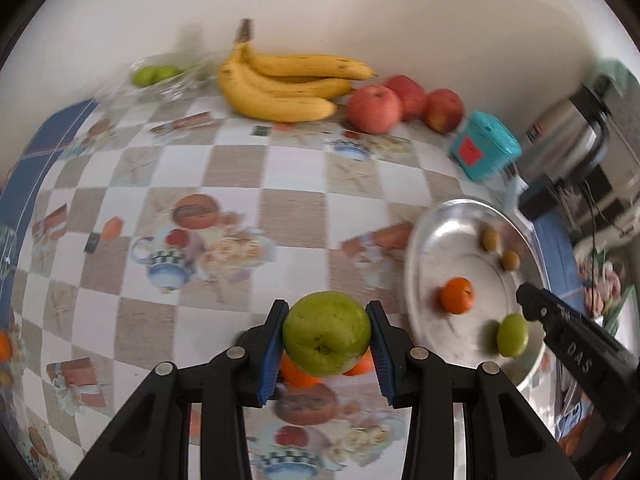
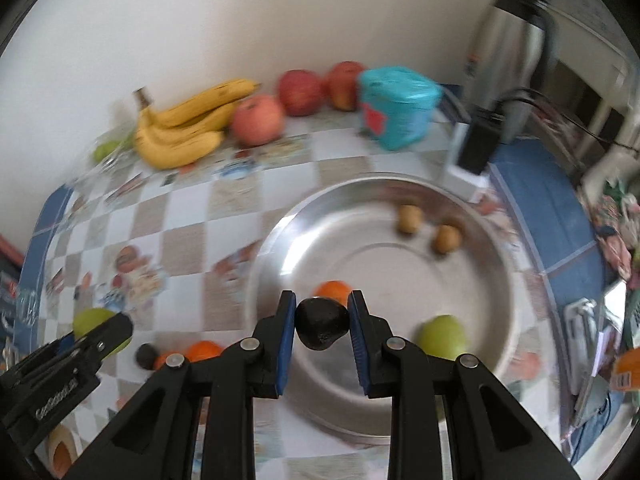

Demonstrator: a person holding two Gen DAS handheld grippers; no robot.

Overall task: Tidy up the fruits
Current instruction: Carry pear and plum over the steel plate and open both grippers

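Observation:
My left gripper [image 1: 327, 334] is shut on a green apple [image 1: 326, 332], held above the checkered tablecloth with oranges [image 1: 298, 374] below it. My right gripper [image 2: 322, 322] is shut on a dark avocado [image 2: 322, 326], held over the near edge of the round metal tray [image 2: 500, 320]. The tray holds an orange [image 2: 332, 289], a green fruit [image 2: 442, 338] and two small brown fruits [image 2: 409, 218]. In the left wrist view the tray [image 1: 440, 232] lies at the right, with the right gripper's finger [image 1: 560, 324] over it.
Bananas [image 1: 280, 88], three red apples [image 1: 374, 108] and a teal box [image 1: 484, 146] line the back wall. A glass bowl with green fruits [image 1: 154, 74] stands back left. A metal kettle [image 2: 508, 48] stands back right. An orange [image 2: 204, 350] and a dark fruit [image 2: 146, 356] lie left of the tray.

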